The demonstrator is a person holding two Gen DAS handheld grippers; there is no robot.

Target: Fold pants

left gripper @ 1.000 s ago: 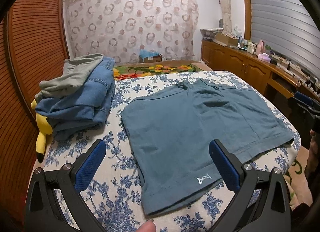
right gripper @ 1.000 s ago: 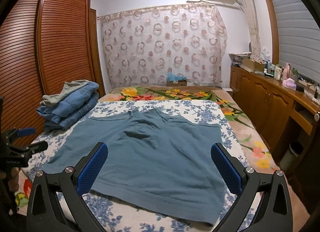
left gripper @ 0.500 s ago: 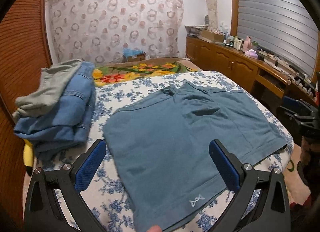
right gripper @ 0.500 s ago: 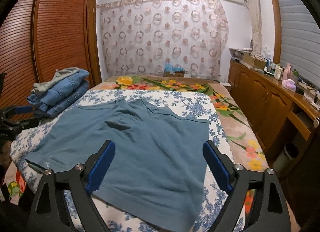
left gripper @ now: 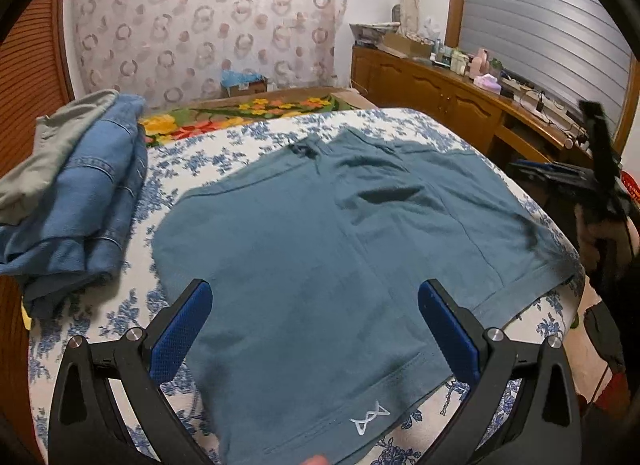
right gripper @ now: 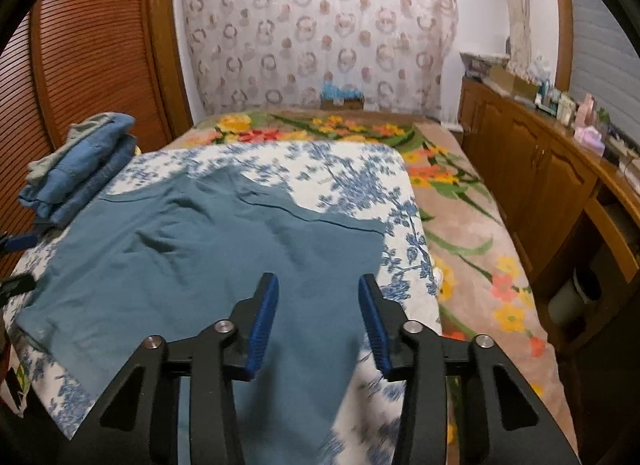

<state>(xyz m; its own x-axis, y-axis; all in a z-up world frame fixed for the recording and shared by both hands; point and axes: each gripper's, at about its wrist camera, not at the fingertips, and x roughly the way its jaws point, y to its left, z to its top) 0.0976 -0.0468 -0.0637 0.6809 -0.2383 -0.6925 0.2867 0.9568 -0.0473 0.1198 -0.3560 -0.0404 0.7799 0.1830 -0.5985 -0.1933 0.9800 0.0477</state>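
Observation:
A pair of teal shorts (left gripper: 320, 249) lies flat on the bed with a white logo at the near hem; it also shows in the right wrist view (right gripper: 208, 257). My left gripper (left gripper: 314, 319) is open and empty, hovering over the near left leg hem. My right gripper (right gripper: 318, 307) is partly closed with a gap between its blue pads, empty, above the shorts' right edge. It shows at the right edge of the left wrist view (left gripper: 600, 185).
The bed has a blue floral sheet (left gripper: 248, 145). A stack of folded jeans and a grey garment (left gripper: 76, 185) sits at the bed's left, also in the right view (right gripper: 76, 169). A wooden sideboard (right gripper: 552, 185) runs along the right, wardrobe doors (right gripper: 88, 65) on the left.
My right gripper's jaws have narrowed from wide open and it has moved toward the shorts' right edge. My left gripper has moved closer over the near hem, still wide open.

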